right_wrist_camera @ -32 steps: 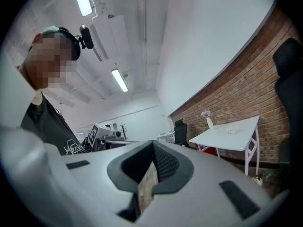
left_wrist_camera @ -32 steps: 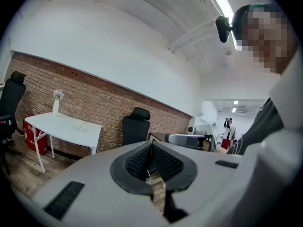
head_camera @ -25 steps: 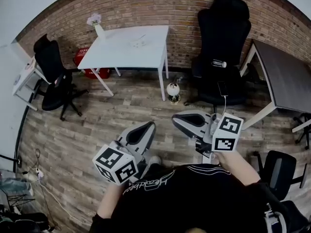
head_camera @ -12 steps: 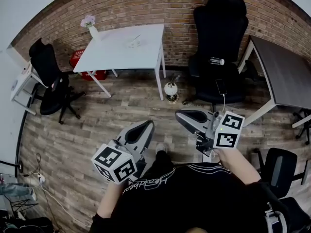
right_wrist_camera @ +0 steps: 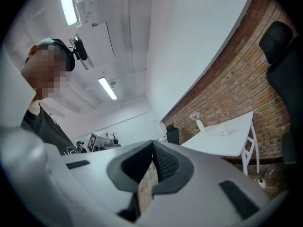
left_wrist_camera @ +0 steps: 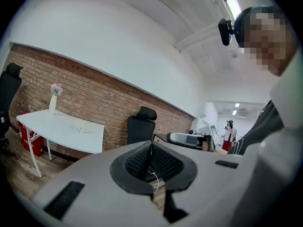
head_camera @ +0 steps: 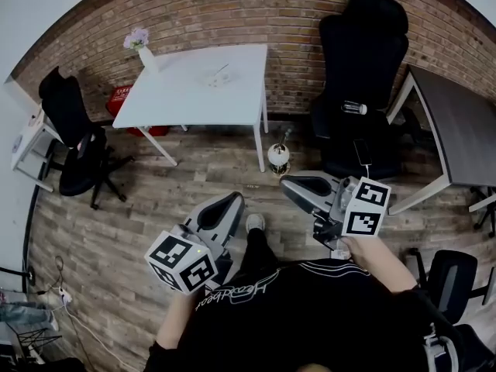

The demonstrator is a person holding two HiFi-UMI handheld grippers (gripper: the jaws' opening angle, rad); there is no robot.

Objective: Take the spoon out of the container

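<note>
Two tools hang low over the wood floor (head_camera: pixel 116 208), left tool (head_camera: pixel 234 202) and right tool (head_camera: pixel 288 185), each with jaws pressed together on nothing. Beyond, the white table (head_camera: pixel 178 103): a small pale object (head_camera: pixel 219 74), too small to name, lies by its far edge, and a flower vase (head_camera: pixel 139 46) stands at its far left corner.

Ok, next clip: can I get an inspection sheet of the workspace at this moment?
Surface: white table by the brick wall, far from the person.
Job's things: small items on the table; too small to tell spoon or container.
Clutter: vase of flowers at the table corner.
Grippers: left gripper and right gripper shut, empty, held near the body.
Cables: phone on a white cable on a black chair; floor cables.
Surroundings: wood floor, dark table.
</note>
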